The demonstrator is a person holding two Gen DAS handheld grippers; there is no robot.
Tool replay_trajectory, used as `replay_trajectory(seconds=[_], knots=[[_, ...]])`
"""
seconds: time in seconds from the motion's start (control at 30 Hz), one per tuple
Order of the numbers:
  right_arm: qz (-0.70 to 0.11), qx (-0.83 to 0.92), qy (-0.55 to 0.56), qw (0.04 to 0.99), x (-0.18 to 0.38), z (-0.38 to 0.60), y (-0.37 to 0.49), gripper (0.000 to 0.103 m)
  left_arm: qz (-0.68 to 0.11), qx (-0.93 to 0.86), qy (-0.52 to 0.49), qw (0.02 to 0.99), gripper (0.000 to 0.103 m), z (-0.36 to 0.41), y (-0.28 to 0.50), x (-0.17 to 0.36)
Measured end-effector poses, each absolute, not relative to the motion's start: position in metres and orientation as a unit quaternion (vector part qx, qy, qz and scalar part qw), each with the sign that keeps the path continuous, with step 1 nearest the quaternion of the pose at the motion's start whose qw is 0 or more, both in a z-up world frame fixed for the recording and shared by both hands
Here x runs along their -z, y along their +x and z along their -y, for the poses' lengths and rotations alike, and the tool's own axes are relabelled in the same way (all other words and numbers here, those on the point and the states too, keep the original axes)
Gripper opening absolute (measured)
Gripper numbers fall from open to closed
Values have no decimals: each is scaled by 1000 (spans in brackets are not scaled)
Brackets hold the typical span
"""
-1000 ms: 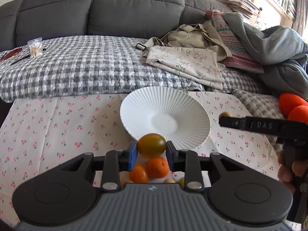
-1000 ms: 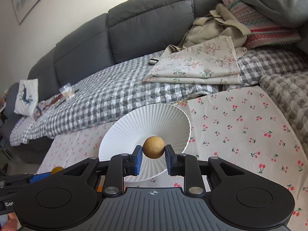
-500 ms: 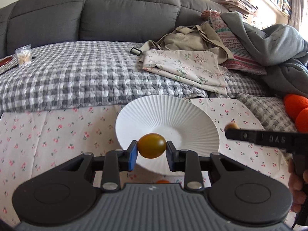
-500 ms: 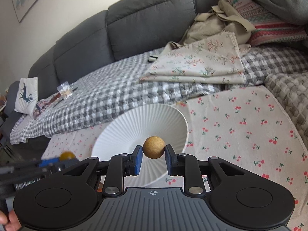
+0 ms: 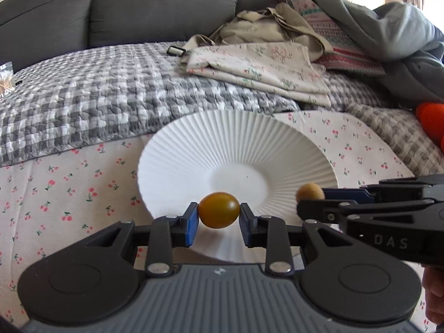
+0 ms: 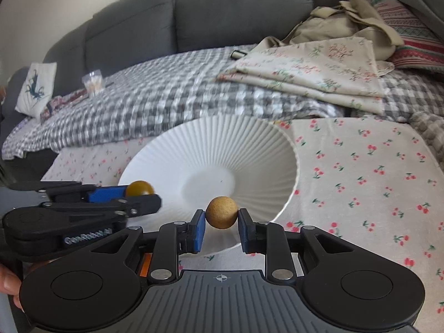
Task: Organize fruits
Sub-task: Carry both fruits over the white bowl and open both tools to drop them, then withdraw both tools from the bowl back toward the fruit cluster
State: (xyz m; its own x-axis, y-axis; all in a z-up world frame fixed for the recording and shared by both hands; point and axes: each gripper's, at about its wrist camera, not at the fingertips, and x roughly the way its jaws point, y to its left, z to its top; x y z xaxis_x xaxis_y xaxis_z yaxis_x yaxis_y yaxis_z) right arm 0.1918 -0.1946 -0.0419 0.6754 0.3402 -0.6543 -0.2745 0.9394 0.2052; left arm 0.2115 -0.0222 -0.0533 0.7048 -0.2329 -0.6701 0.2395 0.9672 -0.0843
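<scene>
At the bottom centre of the left wrist view we see our left hand-held gripper clamped on an amber plum tomato. In the right wrist view, our right hand-held gripper pinches a tan round fruit between its blue pads. Both fruits hang over the near rim of the ribbed white bowl, mid-frame, on the cherry-print cloth. Beyond lie a grey checked blanket, folded floral linen and the dark sofa back.
</scene>
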Motion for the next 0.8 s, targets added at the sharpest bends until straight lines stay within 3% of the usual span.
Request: replay_trajectory(seconds=[0.17, 0.23, 0.3, 0.37, 0.5, 0.63, 0.73, 0.8], knots=[[-363, -165, 39, 916, 45, 189, 192, 26, -358, 124, 11, 925, 30, 24, 211, 56], [-363, -164, 43, 916, 43, 191, 191, 27, -357, 127, 14, 925, 35, 22, 208, 54], [-360, -162, 52, 917, 38, 196, 190, 27, -351, 122, 15, 928, 50, 20, 205, 50], [-357, -157, 64, 918, 34, 202, 189, 33, -344, 118, 14, 931, 57, 17, 201, 45], [-357, -146, 94, 918, 28, 216, 182, 38, -340, 112, 18, 934, 58, 9, 193, 36], [-349, -131, 114, 921, 18, 230, 165, 57, -339, 99, 2, 936, 63, -5, 181, 27], [-341, -122, 134, 922, 11, 242, 149, 80, -340, 100, -8, 935, 69, -11, 167, 20], [-334, -108, 138, 926, 7, 249, 138, 87, -335, 96, -9, 937, 78, -14, 156, 13]])
